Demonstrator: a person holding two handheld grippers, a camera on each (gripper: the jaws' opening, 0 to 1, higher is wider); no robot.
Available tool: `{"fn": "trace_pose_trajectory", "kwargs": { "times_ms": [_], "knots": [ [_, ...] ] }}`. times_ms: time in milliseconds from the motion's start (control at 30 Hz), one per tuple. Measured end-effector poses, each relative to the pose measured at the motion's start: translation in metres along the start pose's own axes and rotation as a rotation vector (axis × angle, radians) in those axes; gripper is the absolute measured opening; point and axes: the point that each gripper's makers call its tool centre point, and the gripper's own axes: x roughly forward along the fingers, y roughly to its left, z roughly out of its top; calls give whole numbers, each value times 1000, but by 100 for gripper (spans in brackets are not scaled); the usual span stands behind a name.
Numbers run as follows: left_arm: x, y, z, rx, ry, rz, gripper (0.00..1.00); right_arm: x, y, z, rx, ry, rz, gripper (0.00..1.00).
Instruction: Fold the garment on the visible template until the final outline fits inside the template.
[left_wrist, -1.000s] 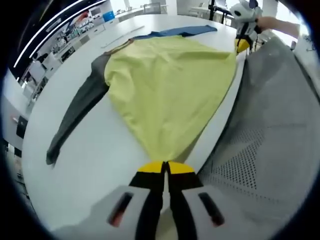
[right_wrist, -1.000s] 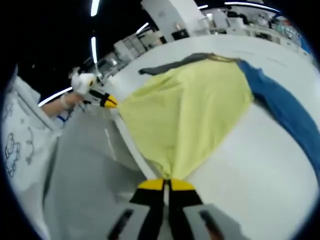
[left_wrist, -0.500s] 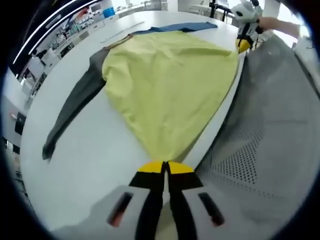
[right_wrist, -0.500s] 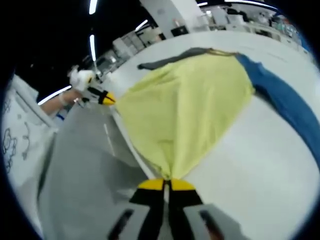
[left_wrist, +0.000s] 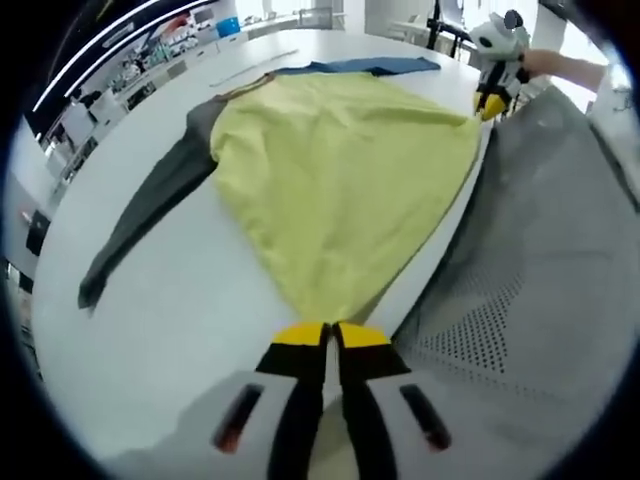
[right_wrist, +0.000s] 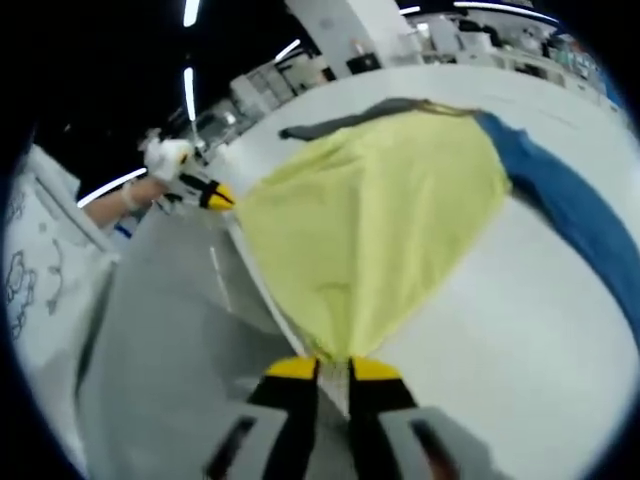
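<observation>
A yellow garment lies spread on the white table, with a grey sleeve to one side and a blue sleeve at the far end. My left gripper is shut on one hem corner at the table's near edge. In the right gripper view the same yellow garment narrows to a corner just ahead of my right gripper, whose jaws stand slightly apart, open. The right gripper also shows at the other hem corner, held by a hand. The left gripper shows far left.
A person's grey perforated clothing hangs along the table's edge beside the hem, seen also as grey cloth. Bare white table lies around the blue sleeve and grey sleeve. Shelves and benches stand far behind.
My right gripper's jaws, shut on the hem corner before, have parted. The left gripper stays shut on its corner. Both views have shifted only slightly.
</observation>
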Motion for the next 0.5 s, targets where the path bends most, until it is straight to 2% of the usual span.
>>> {"fn": "trace_pose_trajectory", "kwargs": {
  "times_ms": [167, 233, 367, 500],
  "knots": [
    [-3, 4, 3, -38, -47, 10, 29, -3, 2, 7, -19, -32, -5, 37],
    [-4, 6, 4, -56, -54, 13, 35, -3, 2, 10, -26, -46, -8, 45],
    [-6, 10, 13, -110, -108, 17, 44, -4, -2, 18, -35, -82, -34, 62],
    [-9, 15, 24, -165, -154, 12, 55, -8, -7, 30, -15, -139, -52, 75]
  ]
}}
